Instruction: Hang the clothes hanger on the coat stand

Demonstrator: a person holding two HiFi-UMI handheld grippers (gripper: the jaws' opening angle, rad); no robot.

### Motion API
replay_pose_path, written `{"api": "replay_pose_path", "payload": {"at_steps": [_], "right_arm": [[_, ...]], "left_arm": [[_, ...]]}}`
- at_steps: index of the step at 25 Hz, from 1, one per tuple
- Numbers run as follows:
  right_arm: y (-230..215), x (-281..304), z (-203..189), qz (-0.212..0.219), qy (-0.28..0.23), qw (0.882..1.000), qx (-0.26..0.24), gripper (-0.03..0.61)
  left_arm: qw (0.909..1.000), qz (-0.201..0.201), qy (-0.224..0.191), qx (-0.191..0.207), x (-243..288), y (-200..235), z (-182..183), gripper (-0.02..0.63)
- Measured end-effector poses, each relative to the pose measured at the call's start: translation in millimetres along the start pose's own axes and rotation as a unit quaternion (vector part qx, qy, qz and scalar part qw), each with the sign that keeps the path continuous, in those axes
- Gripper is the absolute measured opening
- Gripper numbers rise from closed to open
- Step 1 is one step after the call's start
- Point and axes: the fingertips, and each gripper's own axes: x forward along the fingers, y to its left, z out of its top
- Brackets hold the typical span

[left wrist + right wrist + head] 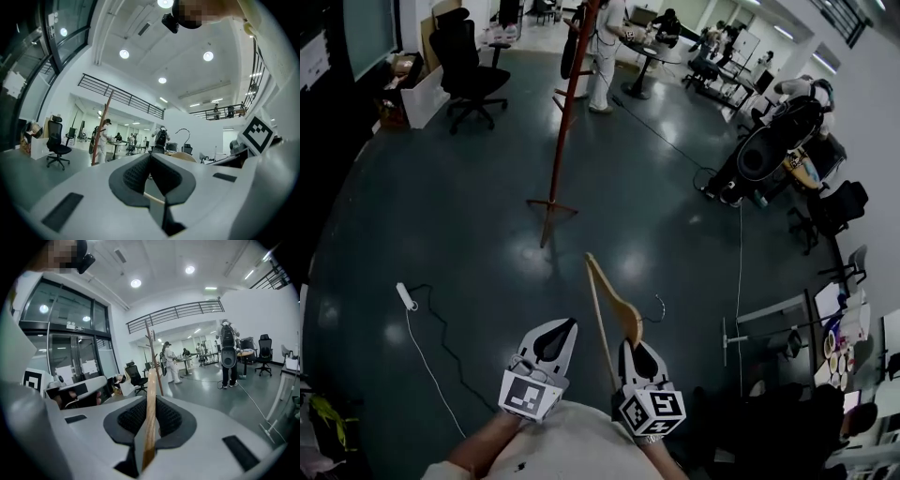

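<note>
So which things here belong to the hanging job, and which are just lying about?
Job in hand:
wooden hanger, clamped in the right claw
coat stand, across the floor ahead
left claw, shut on nothing

Lying about:
black office chair
white cord on the floor
round table in the background

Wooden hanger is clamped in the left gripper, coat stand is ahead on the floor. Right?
Wrong gripper. The hanger is clamped in the right gripper, not the left; the right gripper view shows its wooden bar between the jaws. The left gripper is shut, empty. The coat stand is ahead on the floor.
</note>
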Motion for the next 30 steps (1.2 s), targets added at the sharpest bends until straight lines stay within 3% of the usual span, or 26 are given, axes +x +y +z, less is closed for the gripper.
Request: {"api": "replay_pose_path", "payload": {"at_steps": [2,9,12,15,18,26,30], "right_arm": [[-5,20,8,-0.005,0.000,1.000,-0.004,0.069],[-12,75,20,0.003,0.010,1.000,-0.001,0.069],[-22,95,24,0.015,0.021,1.000,0.000,0.069],[-38,118,25,0.033,0.040,0.999,0.002,0.069],[-50,151,31,0.061,0.053,0.997,0.001,0.069],[-95,251,95,0.161,0.074,0.984,-0.028,0.069],[-133,294,131,0.177,0.083,0.979,-0.053,0.069]], "left_arm": [[0.9998,-0.011,-0.017,0.002,21,11,6,0.012],[0.9998,-0.010,-0.018,-0.001,61,48,8,0.012],[0.9994,0.030,-0.010,-0.010,69,61,1,0.012],[0.9975,0.063,0.032,-0.004,82,71,-18,0.012],[0.9949,0.092,0.043,-0.001,106,84,-22,0.012],[0.9810,0.192,0.027,0.012,209,117,-9,0.012],[0.9742,0.226,0.007,0.008,268,123,1,0.012]]}}
